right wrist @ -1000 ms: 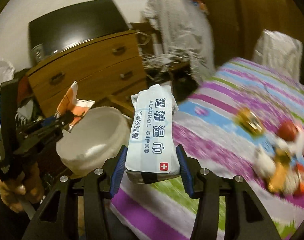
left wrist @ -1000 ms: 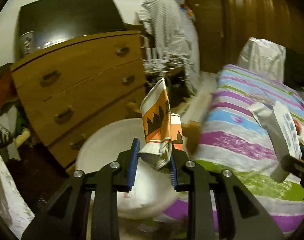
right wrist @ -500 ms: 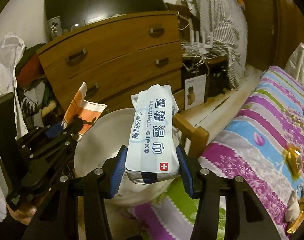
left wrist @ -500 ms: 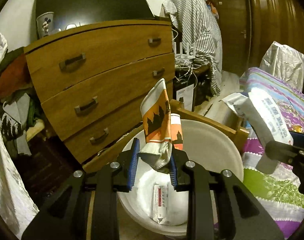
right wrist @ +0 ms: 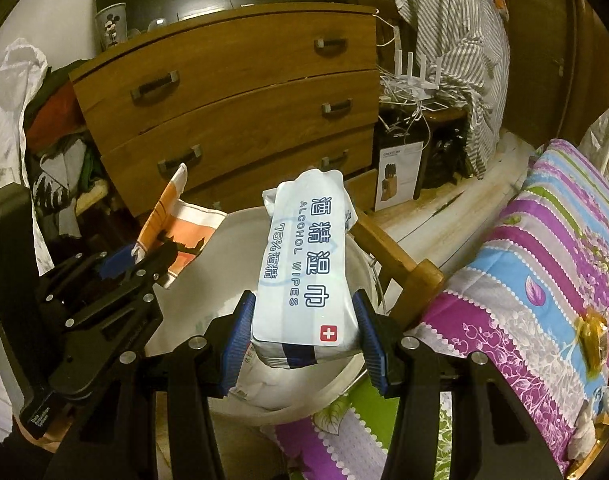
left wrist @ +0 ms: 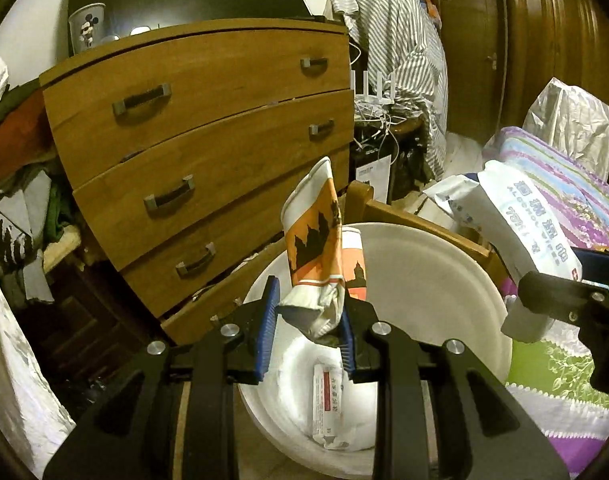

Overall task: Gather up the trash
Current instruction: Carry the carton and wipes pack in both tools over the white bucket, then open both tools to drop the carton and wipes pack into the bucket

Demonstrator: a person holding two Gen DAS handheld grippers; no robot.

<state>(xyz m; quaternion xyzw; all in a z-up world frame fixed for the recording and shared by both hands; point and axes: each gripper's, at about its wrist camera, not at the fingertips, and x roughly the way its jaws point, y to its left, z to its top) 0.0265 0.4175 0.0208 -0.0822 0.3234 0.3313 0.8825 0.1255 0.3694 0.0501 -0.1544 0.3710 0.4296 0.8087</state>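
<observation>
Bin (left wrist: 444, 280) near rim lost behind left gripper (left wrist: 308, 320) body. Packet in bin (left wrist: 328, 404): print too small to read. Wipes pack (right wrist: 304, 272) lower end hidden between jaws. Bed (right wrist: 544, 260) cut by right edge; items on it (right wrist: 592, 332) too blurred to name.

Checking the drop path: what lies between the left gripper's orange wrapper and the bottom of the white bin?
Only air: the orange wrapper hangs above the white bin, where a small packet lies on the liner, per the left wrist view.
</observation>
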